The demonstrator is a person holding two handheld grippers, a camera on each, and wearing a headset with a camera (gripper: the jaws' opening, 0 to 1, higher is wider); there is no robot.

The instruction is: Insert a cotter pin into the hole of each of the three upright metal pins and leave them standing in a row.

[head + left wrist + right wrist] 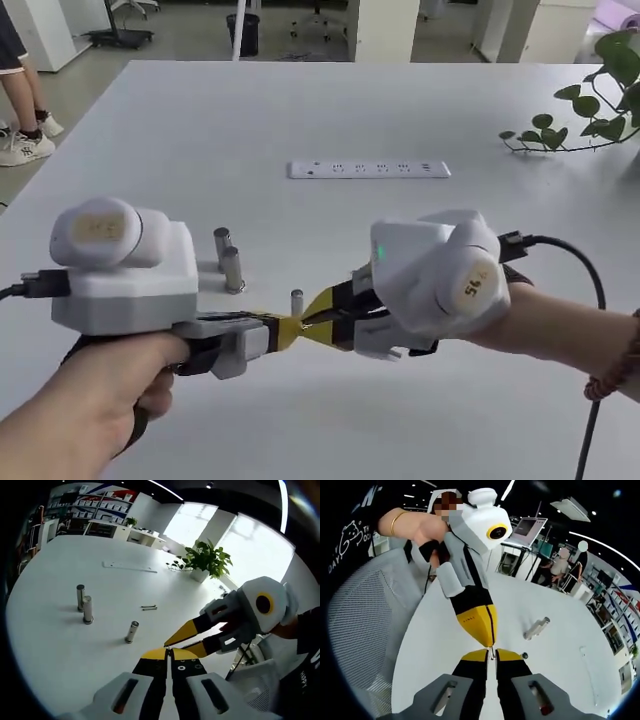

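Left gripper [283, 334] and right gripper [308, 322] are nose to nose over the worktop [400, 110], yellow tips touching. Left fingers [155, 654] are pressed together, with only a hairline gap. Right fingers [476, 655] are also all but closed, pinching a thin silvery cotter pin [492, 653] at the very tips. The pin runs up to the left tips. I can't tell whether the left fingers clamp it too or just touch it. In the left gripper view a sliver of metal pokes out of the left tips, and the right gripper comes in from the right. Three metal pins all stand upright on the worktop. Two are close beside each other at the far left [222, 243] [233, 270]. The third [297, 300] stands apart from them, just behind where the tips meet and not touched by either gripper. None of the three has a cotter pin visibly through it, and their holes are too small to make out. Two loose cotter pins [148, 607] lie flat side by side on the worktop beyond the third pin. A white power strip [370, 170] sits further back, mid-worktop. A potted plant [590, 110] trails over the far right edge.
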